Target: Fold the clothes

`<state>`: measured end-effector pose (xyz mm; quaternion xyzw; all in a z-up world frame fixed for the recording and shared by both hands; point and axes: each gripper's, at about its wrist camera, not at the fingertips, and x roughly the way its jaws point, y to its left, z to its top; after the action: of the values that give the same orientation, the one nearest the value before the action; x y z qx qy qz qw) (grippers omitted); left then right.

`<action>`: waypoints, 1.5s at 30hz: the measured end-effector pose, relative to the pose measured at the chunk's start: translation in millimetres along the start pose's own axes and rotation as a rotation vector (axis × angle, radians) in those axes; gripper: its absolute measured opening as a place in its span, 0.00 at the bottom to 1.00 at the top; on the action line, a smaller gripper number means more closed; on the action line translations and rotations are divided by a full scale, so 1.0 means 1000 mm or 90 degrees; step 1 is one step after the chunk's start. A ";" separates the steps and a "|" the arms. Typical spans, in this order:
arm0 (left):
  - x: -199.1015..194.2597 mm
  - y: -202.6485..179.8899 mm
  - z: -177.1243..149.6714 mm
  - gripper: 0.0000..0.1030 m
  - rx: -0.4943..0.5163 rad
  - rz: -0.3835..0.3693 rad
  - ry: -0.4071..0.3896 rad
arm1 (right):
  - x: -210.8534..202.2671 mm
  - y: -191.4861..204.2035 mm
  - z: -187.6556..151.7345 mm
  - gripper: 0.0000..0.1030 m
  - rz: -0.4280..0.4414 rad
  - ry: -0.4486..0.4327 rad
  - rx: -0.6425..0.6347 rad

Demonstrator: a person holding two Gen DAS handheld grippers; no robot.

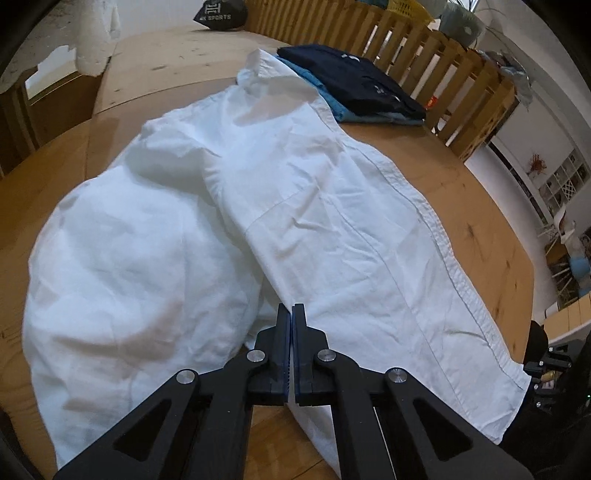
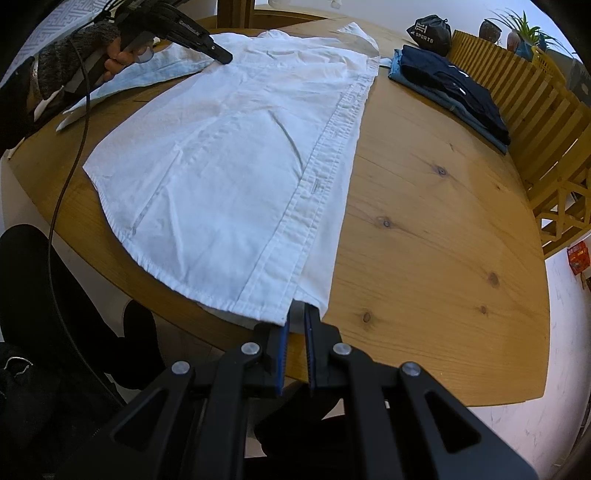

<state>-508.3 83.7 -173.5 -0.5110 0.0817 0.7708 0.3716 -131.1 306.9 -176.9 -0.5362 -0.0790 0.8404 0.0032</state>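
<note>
White cotton, a button-up shirt [image 2: 236, 177] lies spread on the round wooden tabletop [image 2: 436, 236], its collar end far from both tongs and its hem close to them. The right tongs [image 2: 296, 314] are clamped on the hem corner by the button placket, at the tabletop's near edge, with a thin fold of cloth between the blue pads. The left tongs [image 1: 292, 310] are closed tight, tips pressed into the cloth where the folded front panel meets the puffed side of the shirt; whether cloth is pinched between them I cannot tell. In the right wrist view the left tongs sit far off at the shirt's other side, held by a hand [image 2: 118, 61] in a grey knit sleeve. Beyond the shirt, to the right of the tongs, a stack of folded dark blue clothes [image 2: 454, 88] rests beside a wooden slatted fence [image 2: 524, 107], with a black sports bag [image 2: 430, 33] further back.
</note>
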 end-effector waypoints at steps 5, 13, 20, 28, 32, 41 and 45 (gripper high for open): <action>0.002 0.008 -0.003 0.01 -0.012 0.014 0.009 | 0.000 -0.001 0.000 0.08 0.001 -0.001 0.001; -0.033 0.008 -0.016 0.16 -0.032 0.015 -0.009 | -0.014 -0.030 0.001 0.09 0.135 0.071 0.046; -0.040 -0.087 -0.077 0.29 0.105 -0.045 0.037 | -0.051 -0.054 0.041 0.24 0.181 -0.022 0.057; -0.015 -0.125 -0.131 0.33 0.143 -0.079 0.106 | 0.018 -0.009 0.042 0.24 0.086 0.069 -0.064; -0.024 -0.121 -0.137 0.33 0.129 -0.070 0.107 | 0.009 -0.011 0.024 0.24 0.094 0.136 -0.109; -0.020 -0.122 -0.140 0.33 0.112 -0.071 0.089 | 0.026 -0.029 0.162 0.31 0.033 -0.053 -0.092; -0.031 -0.108 -0.148 0.33 0.083 -0.074 0.071 | 0.085 -0.036 0.205 0.31 0.013 0.006 -0.068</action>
<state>-323.0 70.6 -188.8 -0.5320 0.1223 0.7111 0.4432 -355.0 323.8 -163.8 -0.5402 -0.1182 0.8325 -0.0335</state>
